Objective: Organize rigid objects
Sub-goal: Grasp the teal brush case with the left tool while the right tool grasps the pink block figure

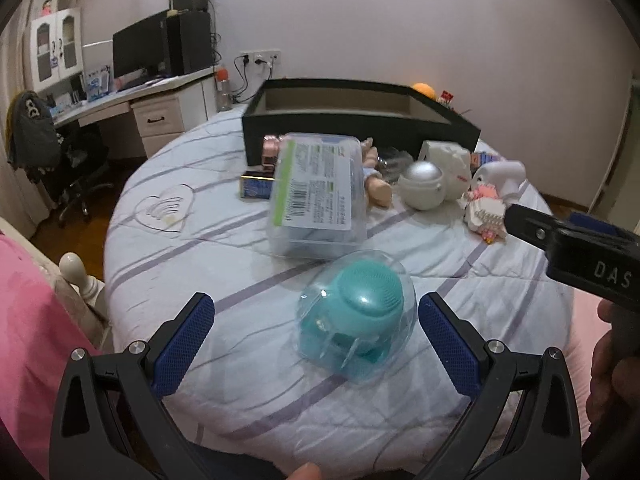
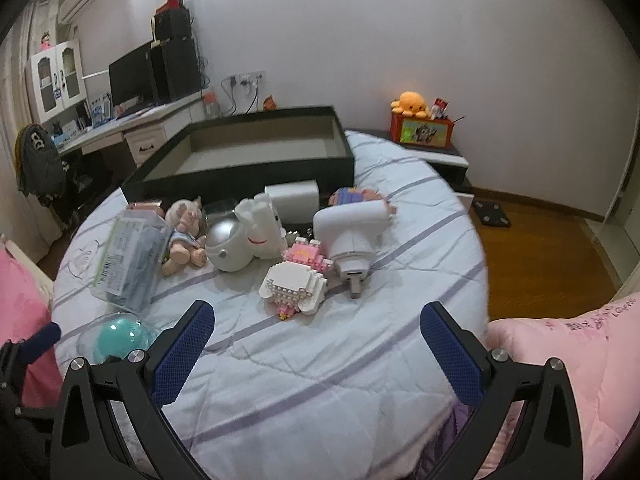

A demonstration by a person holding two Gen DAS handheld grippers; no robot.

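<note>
A teal round gadget in a clear plastic dome [image 1: 356, 312] lies on the striped bedsheet, just ahead of my open left gripper [image 1: 316, 310] and between its fingertips' lines. Behind it stands a clear labelled plastic box [image 1: 316, 196]. My right gripper [image 2: 318, 316] is open over bare sheet, short of a pink-and-white block figure [image 2: 296, 276] and a white handheld device [image 2: 352, 232]. A doll [image 2: 184, 236], a silver ball [image 2: 226, 248] and a white figure [image 2: 260, 224] lie in front of the open black box [image 2: 348, 152], whose inside shows nothing.
Pink quilt [image 2: 560, 360] bunches at the bed's near right and left edges. A desk with a monitor [image 1: 140, 52] and a chair [image 1: 36, 136] stand far left. A bedside table with an orange plush [image 2: 414, 104] is far right, beside wooden floor [image 2: 540, 248].
</note>
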